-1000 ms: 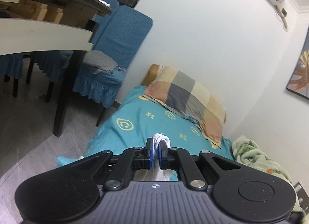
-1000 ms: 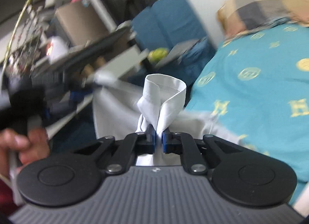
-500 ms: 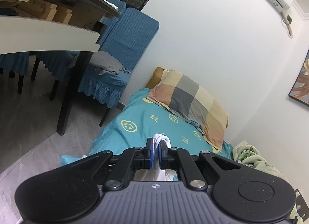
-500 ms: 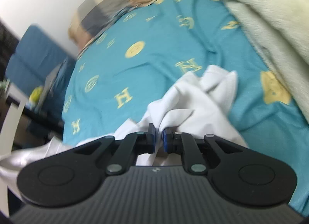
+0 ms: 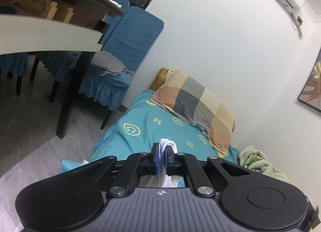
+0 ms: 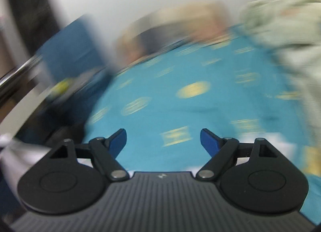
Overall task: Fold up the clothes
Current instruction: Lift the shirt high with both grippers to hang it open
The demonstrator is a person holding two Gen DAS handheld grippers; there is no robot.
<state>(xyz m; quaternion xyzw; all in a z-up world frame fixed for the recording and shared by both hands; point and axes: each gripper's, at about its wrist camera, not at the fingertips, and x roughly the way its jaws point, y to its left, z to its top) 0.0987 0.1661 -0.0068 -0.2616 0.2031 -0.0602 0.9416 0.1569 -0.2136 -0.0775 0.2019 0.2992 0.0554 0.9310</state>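
A narrow bed (image 5: 160, 131) with a teal sheet printed in yellow motifs runs along a white wall; it is the landmark for everything else.

In the left wrist view, the left gripper (image 5: 163, 152) has its blue-padded fingers pressed together on a bunched edge of a white garment (image 5: 167, 144). A small loop of the cloth stands up just past the fingertips, and more of it hangs below the jaws, close to the near end of the bed. How the rest of the garment lies is hidden behind the gripper body.

In the right wrist view, which is heavily motion-blurred, the right gripper (image 6: 163, 138) has its fingers spread wide with nothing between them. It hovers over the near part of the bed, with bare teal sheet straight ahead of the fingertips. White cloth shows only at the lower edges of this view, low to the left and low to the right of the gripper, so the garment lies behind and beside these fingers rather than ahead of them.

Farther out, a checked pillow (image 5: 196, 105) rests at the far end of the bed against the wall. A pale green blanket (image 5: 258, 161) is heaped on the bed's wall side. A blue-covered chair (image 5: 120, 65) and a dark-legged table (image 5: 50, 31) stand off the bed's far left corner.

The left gripper is the only one in contact with the garment. The empty right gripper would likely need to turn back toward the cloth to take another edge.
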